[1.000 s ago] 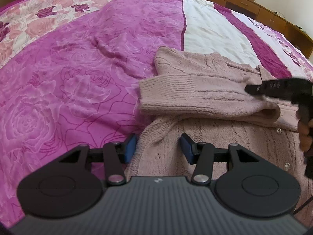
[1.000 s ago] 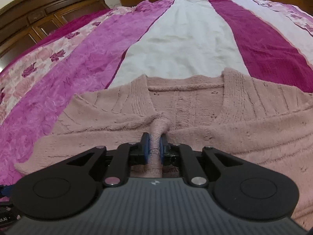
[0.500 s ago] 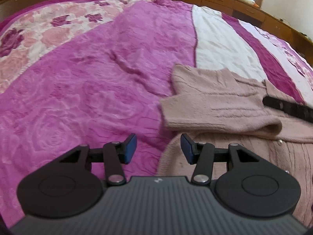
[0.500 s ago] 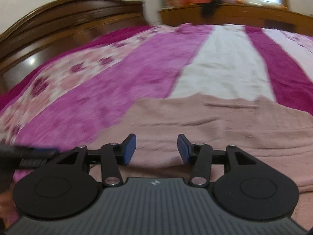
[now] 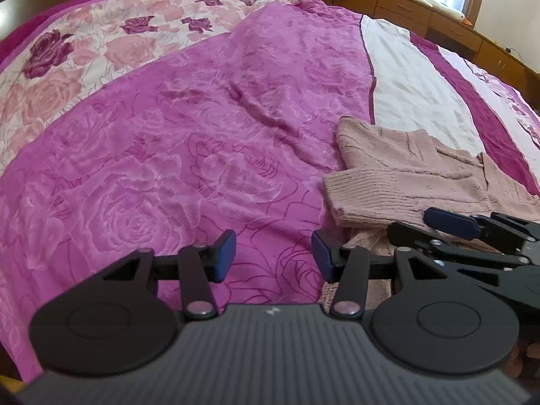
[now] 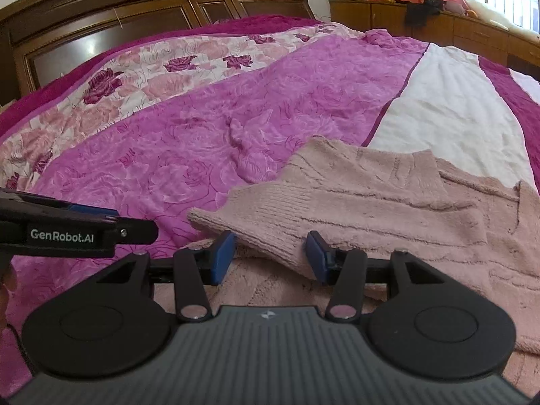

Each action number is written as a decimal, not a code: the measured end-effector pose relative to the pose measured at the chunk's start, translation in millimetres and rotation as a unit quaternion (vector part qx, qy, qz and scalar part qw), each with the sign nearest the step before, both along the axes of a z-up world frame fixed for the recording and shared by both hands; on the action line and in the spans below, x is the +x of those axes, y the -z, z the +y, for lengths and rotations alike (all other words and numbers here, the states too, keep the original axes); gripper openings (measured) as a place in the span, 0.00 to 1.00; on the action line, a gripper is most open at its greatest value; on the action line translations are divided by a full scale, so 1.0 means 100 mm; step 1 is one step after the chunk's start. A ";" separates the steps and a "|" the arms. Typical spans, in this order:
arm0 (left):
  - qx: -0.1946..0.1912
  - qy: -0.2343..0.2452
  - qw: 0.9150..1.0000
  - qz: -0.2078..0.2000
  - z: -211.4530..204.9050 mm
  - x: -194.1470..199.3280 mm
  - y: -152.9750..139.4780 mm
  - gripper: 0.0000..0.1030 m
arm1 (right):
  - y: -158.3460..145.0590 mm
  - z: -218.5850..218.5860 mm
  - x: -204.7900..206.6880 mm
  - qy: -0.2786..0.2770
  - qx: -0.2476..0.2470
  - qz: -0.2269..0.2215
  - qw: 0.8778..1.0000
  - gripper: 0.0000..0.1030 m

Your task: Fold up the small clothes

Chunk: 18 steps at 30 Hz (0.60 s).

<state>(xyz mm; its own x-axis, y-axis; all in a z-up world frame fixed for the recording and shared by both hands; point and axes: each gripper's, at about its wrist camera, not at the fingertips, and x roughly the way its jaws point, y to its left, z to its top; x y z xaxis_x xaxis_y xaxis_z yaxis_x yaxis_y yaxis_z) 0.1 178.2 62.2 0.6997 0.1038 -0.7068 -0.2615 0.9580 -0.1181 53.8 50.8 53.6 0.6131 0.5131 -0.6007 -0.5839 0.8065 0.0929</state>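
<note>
A dusty pink knitted cardigan (image 5: 405, 175) lies flat on the bed, one sleeve folded across its chest with the ribbed cuff (image 6: 270, 212) pointing left. My left gripper (image 5: 273, 256) is open and empty, over the blanket just left of the cardigan's edge. My right gripper (image 6: 266, 253) is open and empty, low over the cardigan, with the cuff's end lying between its fingers. In the left wrist view the right gripper (image 5: 472, 233) shows at the right edge; in the right wrist view the left gripper (image 6: 67, 229) shows at the left edge.
The bed is covered by a magenta rose-pattern blanket (image 5: 168, 168) with a white stripe (image 6: 449, 108) and a floral band (image 6: 152, 77). A dark wooden headboard (image 6: 135, 10) stands behind, and wooden cabinets (image 6: 438, 23) run along the far side.
My right gripper let go of the folded sleeve, opened and swung left and back to the cuff end. My left gripper drew back and left, off the cardigan's edge.
</note>
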 end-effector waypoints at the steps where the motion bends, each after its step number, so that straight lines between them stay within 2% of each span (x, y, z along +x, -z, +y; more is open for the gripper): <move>1: -0.001 -0.001 1.000 0.001 0.01 0.00 0.01 0.50 | 0.02 0.03 0.02 -0.002 -0.004 -0.002 1.000 0.54; 4: -0.004 -0.003 1.000 0.003 0.03 0.01 0.04 0.50 | 0.05 0.09 0.05 -0.004 -0.013 -0.008 1.000 0.51; 5: -0.005 -0.003 1.000 0.003 0.03 0.01 0.04 0.50 | 0.06 0.09 0.06 -0.002 -0.013 -0.010 1.000 0.41; 8: -0.006 -0.003 1.000 0.003 0.03 0.01 0.05 0.50 | 0.03 0.06 0.10 0.003 0.001 -0.007 1.000 0.19; 10: -0.006 -0.001 1.000 0.002 0.02 0.01 0.05 0.50 | -0.01 0.02 0.11 0.013 0.014 -0.010 1.000 0.10; 18: -0.002 0.006 1.000 -0.005 -0.03 0.02 0.00 0.50 | -0.29 -0.39 0.16 0.085 0.085 -0.031 0.992 0.08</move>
<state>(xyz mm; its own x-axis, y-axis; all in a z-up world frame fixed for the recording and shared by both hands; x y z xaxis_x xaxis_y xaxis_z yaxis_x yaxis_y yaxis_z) 1.8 174.9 61.7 0.7073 0.0924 -0.7009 -0.2495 0.9603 -0.1251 70.2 11.5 82.4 0.7326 0.4900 -0.4724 -0.4503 0.8694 0.2034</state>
